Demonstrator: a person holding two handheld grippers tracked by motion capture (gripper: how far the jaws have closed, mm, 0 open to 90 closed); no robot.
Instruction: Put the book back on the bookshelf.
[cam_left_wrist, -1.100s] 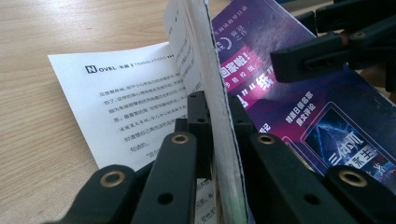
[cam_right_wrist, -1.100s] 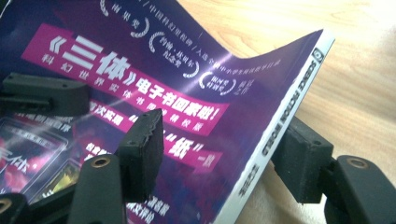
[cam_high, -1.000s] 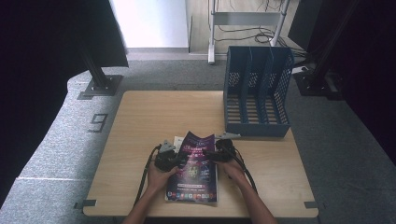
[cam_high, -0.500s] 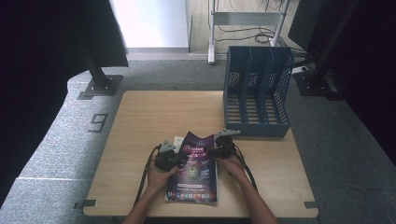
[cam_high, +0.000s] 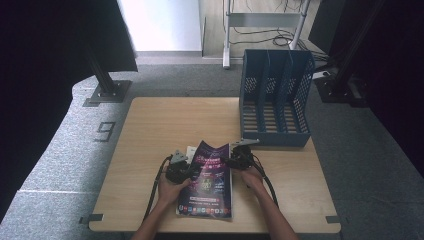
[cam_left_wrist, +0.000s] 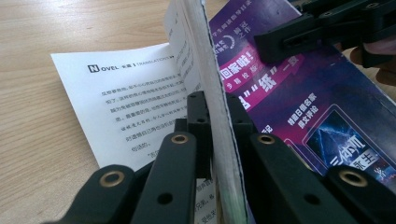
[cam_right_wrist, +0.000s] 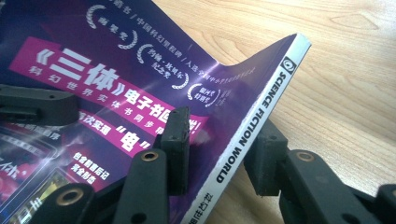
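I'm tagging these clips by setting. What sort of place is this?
Probably a lab or office recording space: a small wooden table on grey carpet, a blue file rack, and stand bases with cables around it.

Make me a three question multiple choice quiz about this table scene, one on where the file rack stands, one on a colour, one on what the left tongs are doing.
1. Where does the blue perforated plastic file rack stand on the light wooden table?
A. far right corner
B. near left corner
C. centre of the near edge

2. What colour is the cover of the glossy magazine?
A. green
B. purple
C. yellow

3. What are the left tongs doing?
A. hanging open above the table
C. lying on the rack
B. clamped on the magazine's page edge

Answers:
1 A, the high view shows the rack at the table's far right.
2 B, the cover is purple with pink bands.
3 B, the left gripper view shows both jaws pressed against the raised stack of pages.
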